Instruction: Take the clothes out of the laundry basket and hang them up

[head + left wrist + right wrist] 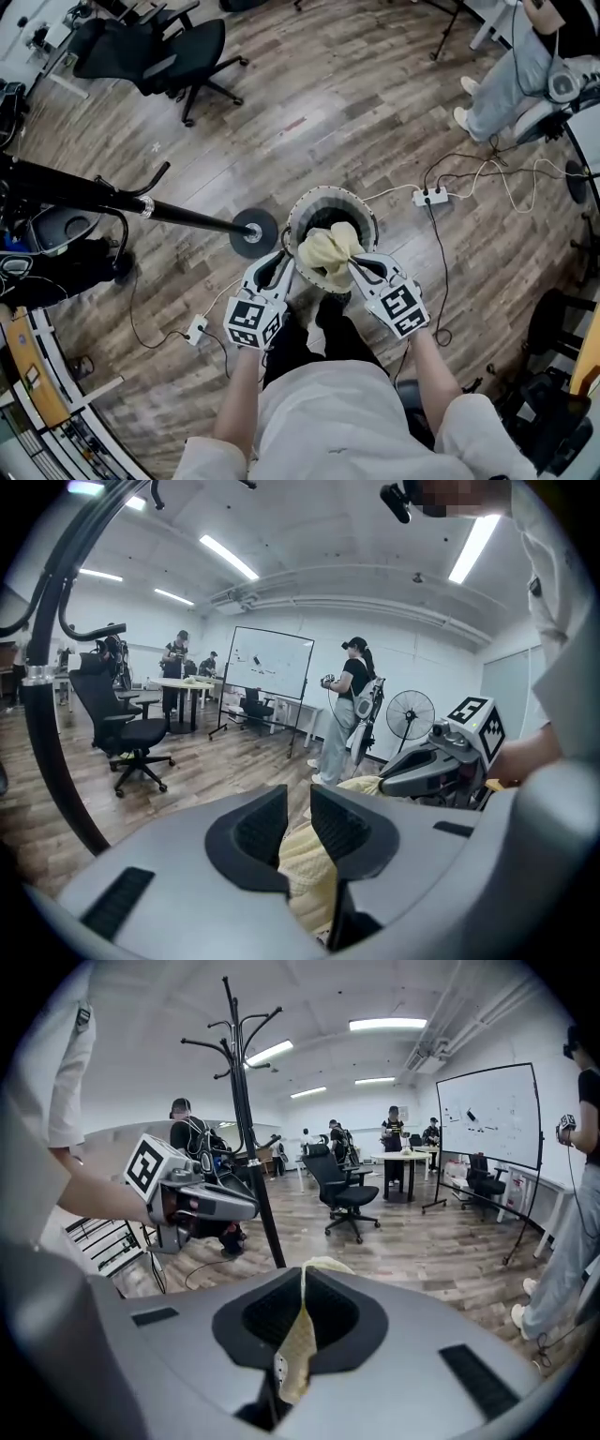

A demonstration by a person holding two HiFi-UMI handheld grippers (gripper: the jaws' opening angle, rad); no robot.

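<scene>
A round white laundry basket (302, 208) stands on the wood floor just in front of me. A cream-yellow garment (329, 251) hangs bunched above its opening, held between both grippers. My left gripper (284, 265) grips its left side; in the left gripper view the cloth (306, 866) sits wedged between the narrowly parted pads (298, 810). My right gripper (359, 266) is shut on a thin fold (298, 1340) of the same garment, which rises between its closed pads (302, 1283). The rest of the basket's inside is dark and hidden by the garment.
A black coat stand (254, 232) has its base left of the basket, its pole (251, 1162) rising beside me. A power strip (431, 197) and cables lie to the right. An office chair (169, 52) and a seated person (511, 75) are further off.
</scene>
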